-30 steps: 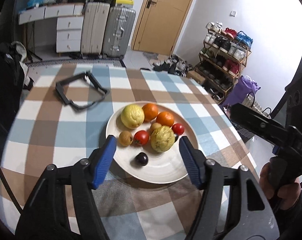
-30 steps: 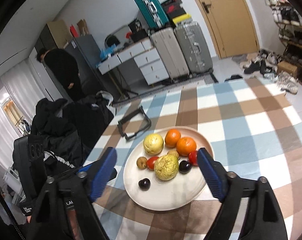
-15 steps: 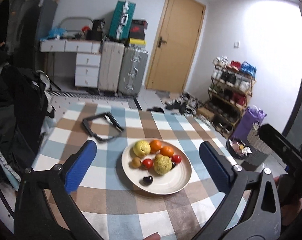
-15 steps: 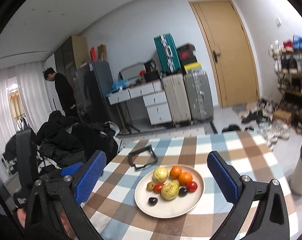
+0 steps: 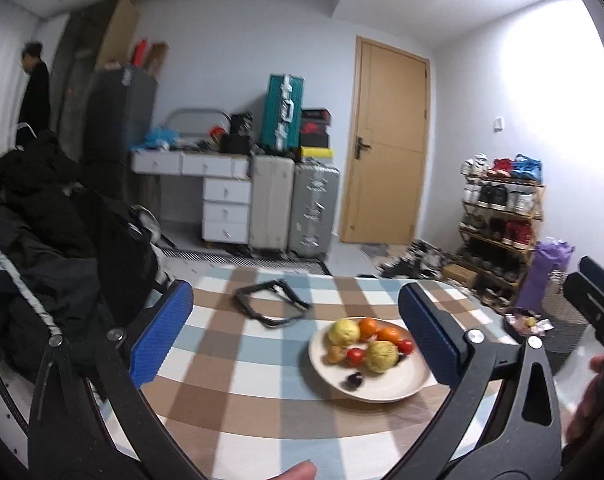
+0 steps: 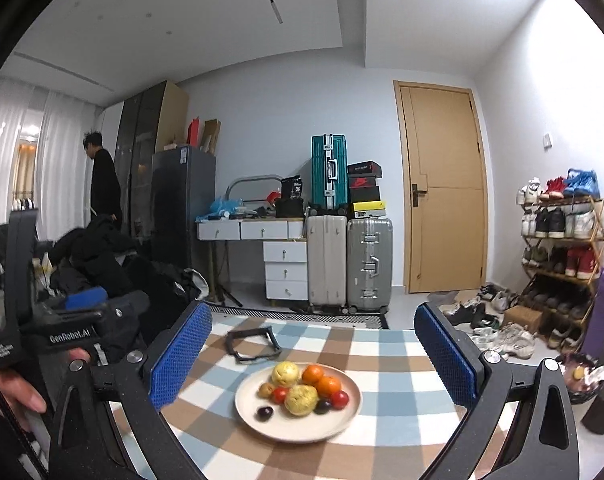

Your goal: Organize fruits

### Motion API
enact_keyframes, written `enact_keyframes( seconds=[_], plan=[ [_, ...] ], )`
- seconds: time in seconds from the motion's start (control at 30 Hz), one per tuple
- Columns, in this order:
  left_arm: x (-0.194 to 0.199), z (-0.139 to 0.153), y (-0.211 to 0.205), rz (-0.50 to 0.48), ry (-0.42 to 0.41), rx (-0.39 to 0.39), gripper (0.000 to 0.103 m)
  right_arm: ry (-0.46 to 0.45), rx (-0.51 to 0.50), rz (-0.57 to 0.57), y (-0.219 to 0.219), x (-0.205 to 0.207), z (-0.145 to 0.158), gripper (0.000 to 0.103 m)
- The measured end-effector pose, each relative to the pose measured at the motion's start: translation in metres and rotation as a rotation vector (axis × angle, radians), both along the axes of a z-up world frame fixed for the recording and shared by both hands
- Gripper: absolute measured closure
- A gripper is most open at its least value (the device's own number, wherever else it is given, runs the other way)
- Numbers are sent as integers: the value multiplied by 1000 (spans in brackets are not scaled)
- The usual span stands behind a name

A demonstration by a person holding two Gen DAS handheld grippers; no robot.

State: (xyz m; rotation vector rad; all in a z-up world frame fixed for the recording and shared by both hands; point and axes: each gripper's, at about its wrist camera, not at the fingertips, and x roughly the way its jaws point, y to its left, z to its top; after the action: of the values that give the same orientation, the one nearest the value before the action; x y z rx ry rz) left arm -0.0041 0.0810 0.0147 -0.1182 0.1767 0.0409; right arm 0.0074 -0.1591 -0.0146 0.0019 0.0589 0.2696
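A cream plate [image 5: 386,390] [image 6: 302,428] sits on the checked tablecloth and holds several fruits: two yellow bumpy ones [image 6: 300,399], two oranges [image 6: 328,385], small red tomatoes [image 6: 340,399] and dark plums [image 6: 264,412]. My left gripper [image 5: 297,338] is open and empty, raised well back from the plate. My right gripper [image 6: 312,360] is open and empty, also held high and back from the plate. The left gripper's body [image 6: 61,332] shows at the left of the right wrist view.
A black open frame [image 5: 271,300] [image 6: 253,344] lies on the table beyond the plate. Dark coats [image 5: 41,240] are piled left of the table. Suitcases [image 6: 348,264], drawers, a door and a shoe rack [image 6: 562,248] stand behind. A person [image 6: 103,184] stands at far left.
Both grippers have pulled up and back from the plate, so it looks smaller and more of the room shows. The left view has swung left. The fruits have not moved.
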Motion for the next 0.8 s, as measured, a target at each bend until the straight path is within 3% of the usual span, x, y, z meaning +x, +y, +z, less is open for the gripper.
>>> enact_keyframes(
  seconds=[0.2, 0.33, 0.5, 0.8],
  plan=[
    [-2, -35, -4, 36, 31, 2, 1, 10, -60, -39, -2, -8, -29, 0],
    [2, -68, -19, 69, 47, 81, 1, 46, -75, -72, -6, -4, -54, 0],
    [15, -102, -25, 51, 87, 81, 1, 96, -79, -95, -15, 12, -85, 0],
    [50, -111, -22, 42, 156, 84, 1, 175, -34, -124, -31, 37, -114, 0]
  ],
)
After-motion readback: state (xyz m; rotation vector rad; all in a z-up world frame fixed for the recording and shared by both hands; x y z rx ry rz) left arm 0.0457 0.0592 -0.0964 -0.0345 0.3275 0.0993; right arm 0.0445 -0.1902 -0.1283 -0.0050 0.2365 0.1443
